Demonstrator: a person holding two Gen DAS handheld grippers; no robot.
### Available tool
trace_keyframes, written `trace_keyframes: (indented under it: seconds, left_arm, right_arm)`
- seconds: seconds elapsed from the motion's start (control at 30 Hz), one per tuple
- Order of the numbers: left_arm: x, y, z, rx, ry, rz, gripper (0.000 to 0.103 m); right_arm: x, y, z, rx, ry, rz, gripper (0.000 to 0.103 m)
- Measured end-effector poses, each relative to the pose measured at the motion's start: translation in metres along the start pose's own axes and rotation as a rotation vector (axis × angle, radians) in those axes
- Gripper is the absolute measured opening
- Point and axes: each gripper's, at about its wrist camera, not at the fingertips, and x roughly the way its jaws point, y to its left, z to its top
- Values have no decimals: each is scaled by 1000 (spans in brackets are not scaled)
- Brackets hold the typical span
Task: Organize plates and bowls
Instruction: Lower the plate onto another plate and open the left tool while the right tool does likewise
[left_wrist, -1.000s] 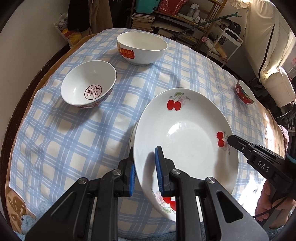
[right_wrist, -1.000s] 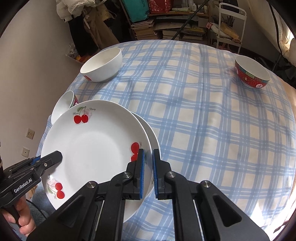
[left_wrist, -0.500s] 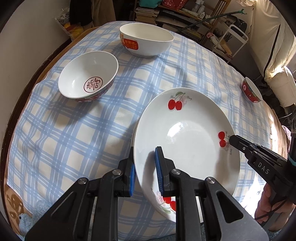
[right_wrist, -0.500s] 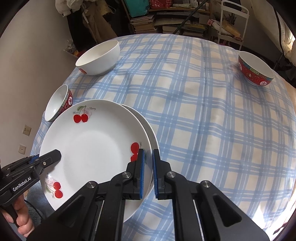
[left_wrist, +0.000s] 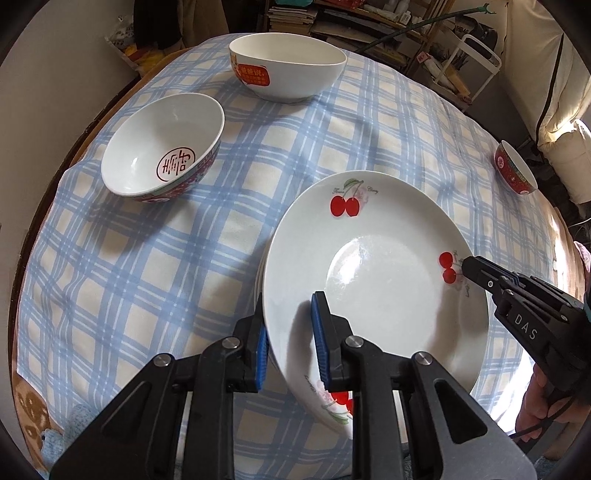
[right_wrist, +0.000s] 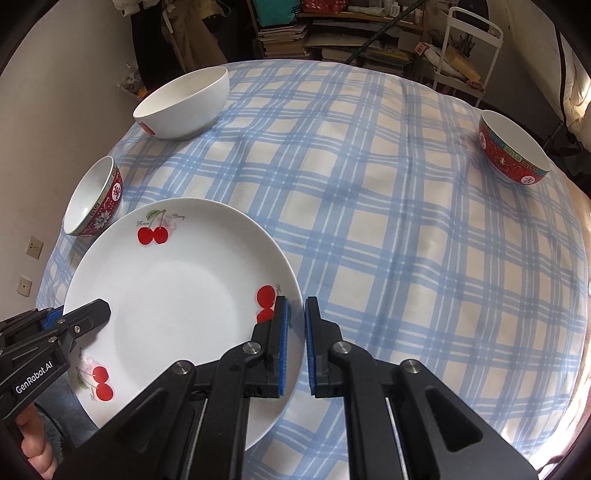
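A white cherry plate (left_wrist: 373, 280) sits on a second plate whose rim (left_wrist: 259, 273) peeks out at its left. My left gripper (left_wrist: 288, 306) is shut on the top plate's near rim. My right gripper (right_wrist: 295, 310) is shut on the same plate (right_wrist: 173, 295) at its right rim. A red-patterned bowl (left_wrist: 162, 147) and a large white bowl (left_wrist: 288, 66) stand at the far left; both also show in the right wrist view as the patterned bowl (right_wrist: 94, 197) and white bowl (right_wrist: 181, 103). Another red bowl (right_wrist: 511, 147) stands at the far right.
The round table (right_wrist: 388, 206) has a blue checked cloth. Its near edge runs just below the plates. Shelves with books (right_wrist: 288, 33) and a white cart (right_wrist: 465, 44) stand beyond the far edge. A wall is at the left.
Both grippers and the top plate have come lower and closer over the lower plate, which is now almost fully covered. The bowls have not moved.
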Motion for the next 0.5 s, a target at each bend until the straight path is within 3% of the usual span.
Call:
trace_keyframes:
  seconds: [0.5]
  left_arm:
    - [11, -5, 5, 50, 26, 72, 23]
  right_arm:
    - [8, 2, 3, 0, 29, -9, 10]
